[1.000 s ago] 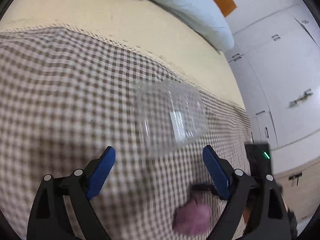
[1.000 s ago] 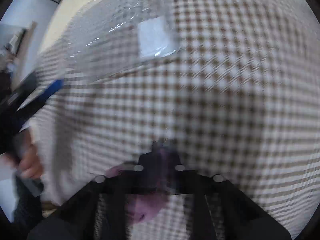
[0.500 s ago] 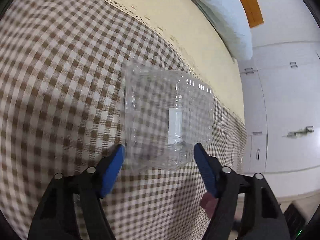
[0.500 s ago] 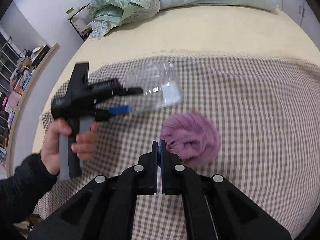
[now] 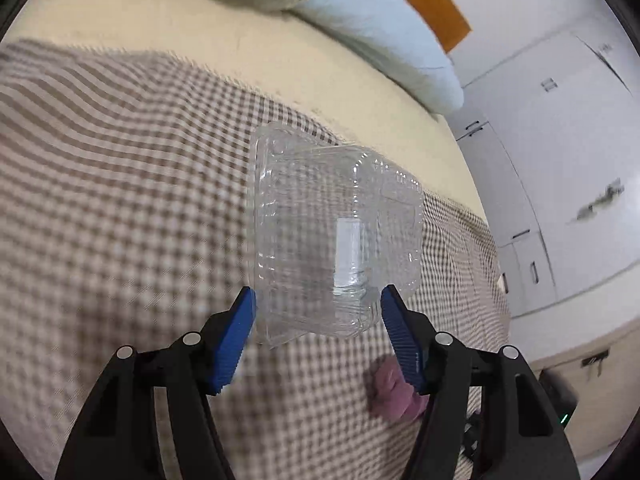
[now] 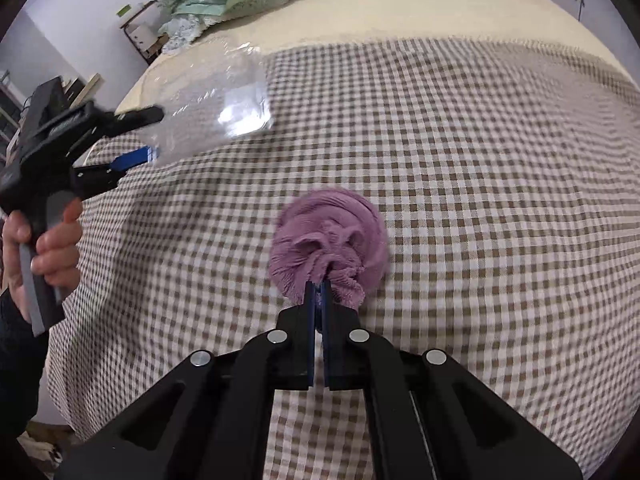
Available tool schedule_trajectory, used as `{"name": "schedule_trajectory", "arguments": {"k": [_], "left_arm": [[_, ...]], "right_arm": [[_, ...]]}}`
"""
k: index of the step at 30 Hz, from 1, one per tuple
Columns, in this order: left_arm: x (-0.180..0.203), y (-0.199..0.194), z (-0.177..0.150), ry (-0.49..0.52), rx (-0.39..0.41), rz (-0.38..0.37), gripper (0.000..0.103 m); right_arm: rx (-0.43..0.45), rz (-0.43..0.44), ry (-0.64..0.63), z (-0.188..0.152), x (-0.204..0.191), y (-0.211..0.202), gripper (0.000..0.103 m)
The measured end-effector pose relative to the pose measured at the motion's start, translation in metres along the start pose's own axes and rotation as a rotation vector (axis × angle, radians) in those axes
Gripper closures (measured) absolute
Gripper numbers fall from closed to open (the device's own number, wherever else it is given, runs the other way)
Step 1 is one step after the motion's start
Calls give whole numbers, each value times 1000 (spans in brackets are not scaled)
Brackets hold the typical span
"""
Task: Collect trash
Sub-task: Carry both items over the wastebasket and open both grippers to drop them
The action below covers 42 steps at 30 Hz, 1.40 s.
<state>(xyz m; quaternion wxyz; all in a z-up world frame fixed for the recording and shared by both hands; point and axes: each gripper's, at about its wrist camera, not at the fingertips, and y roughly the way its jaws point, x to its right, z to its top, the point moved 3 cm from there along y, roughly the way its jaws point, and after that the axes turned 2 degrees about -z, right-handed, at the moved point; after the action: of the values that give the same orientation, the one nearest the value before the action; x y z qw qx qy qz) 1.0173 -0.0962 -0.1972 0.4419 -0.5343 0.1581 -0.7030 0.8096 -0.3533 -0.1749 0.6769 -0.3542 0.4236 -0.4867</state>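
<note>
Two pieces of trash in play. Left hand-held gripper [image 5: 316, 312] closing, clear clamshell container [image 5: 336, 232] between pads, above checked bed cover [image 5: 120, 200]. Right hand-held gripper [image 6: 318, 292] clenched on purple cloth wad [image 6: 328, 236], directly ahead of fingertips.

Two wrist fisheyes looking down over one bed

The left view is looking steeply down along its hand-held gripper [image 5: 316, 312], close over the checked blanket [image 5: 120, 200], facing pillow [image 5: 384, 36] and wardrobe [image 5: 560, 160]. The right view is sitting a little farther back, facing the headboard end. Both are sharing the clear plastic box [image 5: 336, 232] and purple cloth ball [image 6: 328, 240].
</note>
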Motion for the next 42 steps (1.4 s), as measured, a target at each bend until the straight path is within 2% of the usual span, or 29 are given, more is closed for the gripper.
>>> {"name": "schedule_trajectory", "arguments": {"k": [5, 7, 11, 13, 15, 18, 19, 20, 22, 25, 26, 31, 36, 42], "left_arm": [[23, -71, -56, 120, 57, 54, 41], [37, -108, -87, 175, 82, 93, 41], [69, -178, -159, 261, 99, 115, 41], [89, -213, -206, 298, 124, 110, 41], [98, -245, -254, 289, 116, 84, 41], [119, -280, -331, 314, 61, 54, 41], [129, -286, -357, 332, 38, 46, 41], [131, -286, -378, 347, 11, 37, 41], [148, -281, -425, 374, -64, 23, 41], [176, -262, -487, 476, -156, 48, 47], [187, -252, -509, 531, -183, 64, 47], [207, -198, -580, 631, -299, 116, 48], [203, -127, -637, 731, -460, 258, 49], [190, -51, -675, 784, -625, 373, 49]], "right_arm": [[60, -19, -52, -40, -14, -46, 101], [92, -19, -82, -64, -20, -75, 101], [155, -16, -100, -111, -26, -139, 101], [198, -15, -98, -149, -37, -178, 101], [228, -19, -78, -198, -31, -219, 101], [239, -26, -35, -268, -17, -255, 101], [237, -25, -10, -303, -12, -271, 101], [233, -25, 3, -316, -10, -270, 101], [224, -32, 50, -367, 0, -280, 101], [193, -19, 143, -439, 19, -285, 101], [189, -17, 165, -447, 19, -286, 101], [149, 2, 329, -537, 61, -262, 101], [135, 1, 417, -587, 93, -234, 101], [106, 4, 506, -602, 135, -188, 101]]}}
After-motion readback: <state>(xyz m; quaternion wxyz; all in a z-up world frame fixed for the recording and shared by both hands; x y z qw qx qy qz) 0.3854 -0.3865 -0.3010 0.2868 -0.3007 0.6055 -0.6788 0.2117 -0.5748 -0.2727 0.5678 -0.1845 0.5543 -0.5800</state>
